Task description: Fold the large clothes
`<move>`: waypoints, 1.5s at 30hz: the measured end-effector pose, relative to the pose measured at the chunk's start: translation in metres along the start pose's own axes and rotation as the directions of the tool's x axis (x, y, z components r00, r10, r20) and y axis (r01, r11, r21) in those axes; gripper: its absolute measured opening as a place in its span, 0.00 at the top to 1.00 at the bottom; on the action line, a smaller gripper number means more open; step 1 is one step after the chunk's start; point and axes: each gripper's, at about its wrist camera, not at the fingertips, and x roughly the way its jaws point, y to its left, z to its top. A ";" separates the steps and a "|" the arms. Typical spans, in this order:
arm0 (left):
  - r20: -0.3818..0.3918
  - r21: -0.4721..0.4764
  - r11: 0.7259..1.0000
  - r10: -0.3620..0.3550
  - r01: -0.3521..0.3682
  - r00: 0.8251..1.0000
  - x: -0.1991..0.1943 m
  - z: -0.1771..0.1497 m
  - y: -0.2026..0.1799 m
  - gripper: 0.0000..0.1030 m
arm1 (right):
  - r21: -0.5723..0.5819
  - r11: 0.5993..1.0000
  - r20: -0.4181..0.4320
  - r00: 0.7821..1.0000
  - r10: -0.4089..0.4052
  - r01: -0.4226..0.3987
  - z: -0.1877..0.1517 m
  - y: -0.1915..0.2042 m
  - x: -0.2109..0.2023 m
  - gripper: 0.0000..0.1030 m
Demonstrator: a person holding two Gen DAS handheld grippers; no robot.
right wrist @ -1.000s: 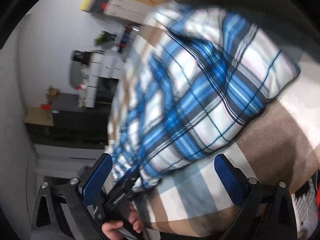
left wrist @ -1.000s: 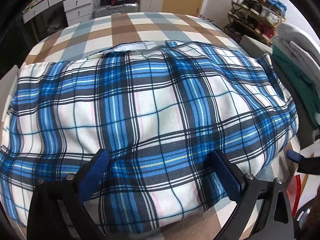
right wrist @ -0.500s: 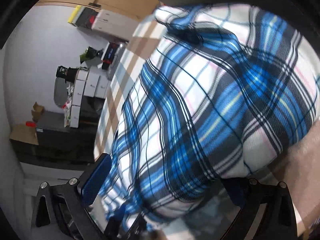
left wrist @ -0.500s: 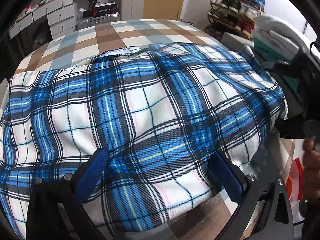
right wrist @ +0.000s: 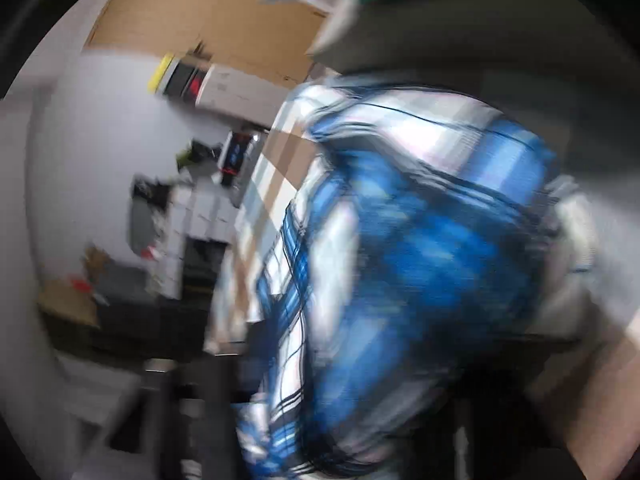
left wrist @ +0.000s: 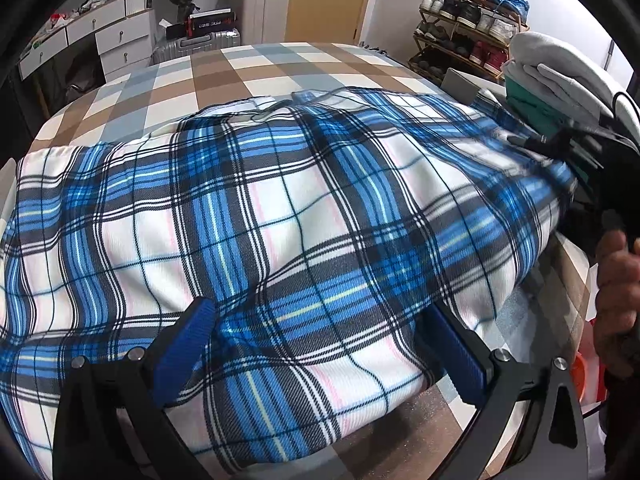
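Nearest to me in the left wrist view, my left gripper (left wrist: 316,344) stands spread wide, its two blue pads (left wrist: 186,344) resting on the near edge of the blue plaid garment (left wrist: 280,216), one to each side of a fold, with nothing pinched between them. The garment lies spread across the checked bed cover (left wrist: 224,76), filling most of the near half of the bed and bulging a little in the middle.

At the right edge of that view I see my right hand (left wrist: 616,280) on the handle of the right gripper (left wrist: 560,148), which reaches in at the garment's far right corner. Its jaws have just been closing. In the right wrist view everything is smeared by motion: the plaid cloth (right wrist: 400,280) fills the frame right up to the lens, and I cannot tell from that whether the pads actually press on the fabric.

Just beyond the garment's right side sits a stack of folded grey and green clothes (left wrist: 560,80). Farther back stand a shoe rack (left wrist: 472,12), a silver suitcase (left wrist: 200,46) and white drawers (left wrist: 120,40).
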 end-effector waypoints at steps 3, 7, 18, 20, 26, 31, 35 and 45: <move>-0.006 0.011 1.000 0.015 -0.015 1.000 0.001 0.000 -0.003 0.02 | -0.119 0.992 0.031 0.998 -0.047 0.051 -0.005 0.011 -0.009 0.88; -0.015 0.001 0.999 -0.039 0.039 0.999 0.002 0.005 -0.006 0.02 | -0.422 0.889 0.162 0.980 -0.117 0.176 -0.024 0.060 -0.032 0.90; -0.103 -0.040 0.828 -0.561 0.560 0.822 0.029 0.043 -0.060 0.11 | -0.821 0.328 0.456 0.882 -0.116 0.468 -0.075 0.198 -0.087 0.92; -0.094 -0.098 0.776 -0.630 0.623 0.771 0.016 0.034 -0.045 0.23 | -0.874 0.172 0.446 0.891 -0.085 0.454 -0.111 0.222 -0.079 0.92; 0.042 -0.227 0.666 -0.722 0.711 0.690 -0.058 -0.041 0.052 0.22 | -0.965 -0.168 0.231 0.955 -0.185 0.201 -0.235 0.210 -0.016 0.92; 0.193 -0.280 0.711 -0.617 0.645 0.763 -0.127 -0.076 0.114 0.01 | -0.997 0.034 -0.077 0.934 -0.349 -0.070 -0.270 0.173 0.042 0.74; 0.224 -0.280 0.738 -0.571 0.614 0.789 -0.146 -0.063 0.126 0.01 | -0.966 0.213 -0.215 0.916 -0.338 -0.148 -0.269 0.165 0.052 0.33; 0.207 -0.095 0.864 -0.469 0.495 0.858 -0.160 0.014 0.072 0.01 | -0.713 0.634 -0.381 0.925 0.010 -0.301 -0.190 0.126 -0.036 0.06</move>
